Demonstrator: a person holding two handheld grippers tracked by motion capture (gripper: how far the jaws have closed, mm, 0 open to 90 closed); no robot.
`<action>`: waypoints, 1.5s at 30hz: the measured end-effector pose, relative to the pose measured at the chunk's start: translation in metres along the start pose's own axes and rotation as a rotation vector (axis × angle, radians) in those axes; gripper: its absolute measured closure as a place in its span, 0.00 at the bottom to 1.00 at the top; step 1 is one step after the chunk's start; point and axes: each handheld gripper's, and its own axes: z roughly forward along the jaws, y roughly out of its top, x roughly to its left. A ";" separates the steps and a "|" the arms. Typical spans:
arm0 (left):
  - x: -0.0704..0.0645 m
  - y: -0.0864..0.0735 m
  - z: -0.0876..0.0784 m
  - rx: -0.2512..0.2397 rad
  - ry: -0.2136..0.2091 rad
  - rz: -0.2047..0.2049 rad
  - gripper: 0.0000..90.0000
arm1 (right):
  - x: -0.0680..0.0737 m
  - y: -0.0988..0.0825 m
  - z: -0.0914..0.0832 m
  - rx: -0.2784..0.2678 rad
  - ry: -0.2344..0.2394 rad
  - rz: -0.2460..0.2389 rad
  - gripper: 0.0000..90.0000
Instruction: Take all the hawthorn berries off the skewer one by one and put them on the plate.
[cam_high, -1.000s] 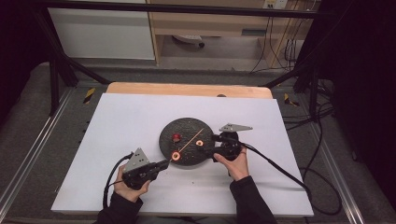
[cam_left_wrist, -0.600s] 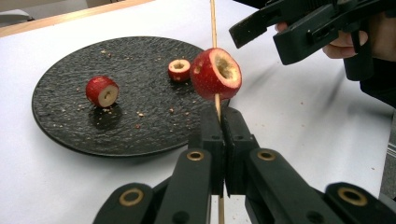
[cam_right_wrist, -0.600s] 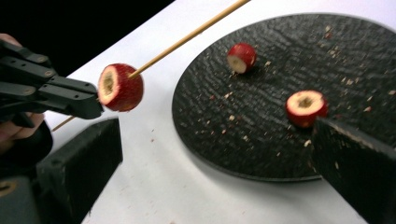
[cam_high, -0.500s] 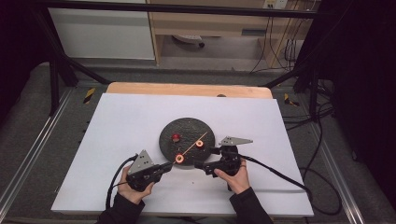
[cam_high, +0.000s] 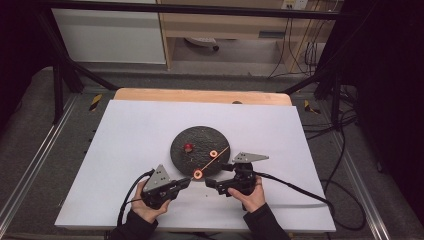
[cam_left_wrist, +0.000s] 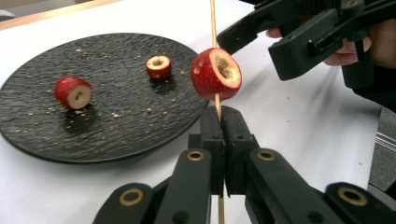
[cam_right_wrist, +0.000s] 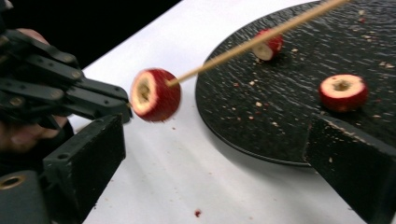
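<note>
- The left gripper (cam_high: 186, 182) sits at the near left of the white table (cam_high: 130, 135), held in the person's left hand (cam_high: 145, 205), with its grey plate on top and its cable looping off behind.
- In the left gripper view its two black jaws are pressed together on the wooden skewer (cam_left_wrist: 217, 105), which runs up between them and on past the top of the frame.
- One red fruit piece (cam_left_wrist: 215, 73) with a hollowed pale core is threaded on the skewer just above the jaw tips, off the plate's near edge and raised above the table.
- In the high view the skewer slants from the left gripper up and to the right over the dark round plate (cam_high: 175, 150), which stands at the middle of the table.
- On the plate lie two more cored red pieces, one (cam_left_wrist: 73, 92) toward its left and a smaller one (cam_left_wrist: 158, 66) farther back, among scattered crumbs.
- The right gripper (cam_high: 209, 184), in the right hand (cam_high: 250, 197), points left toward the threaded piece.
- In the right gripper view its jaws stand wide apart with nothing between the pads; the threaded piece hangs just beyond them.
</note>
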 end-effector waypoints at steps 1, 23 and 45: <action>-0.001 0.000 0.001 0.001 -0.001 0.003 0.98 | 0.001 0.000 0.000 -0.004 0.009 0.007 0.09; -0.016 -0.001 0.010 0.006 -0.034 0.036 0.98 | 0.004 -0.008 0.007 0.005 0.153 0.032 0.60; -0.018 0.000 0.009 0.001 -0.046 0.043 0.98 | -0.011 0.000 -0.015 -0.037 0.145 0.094 0.69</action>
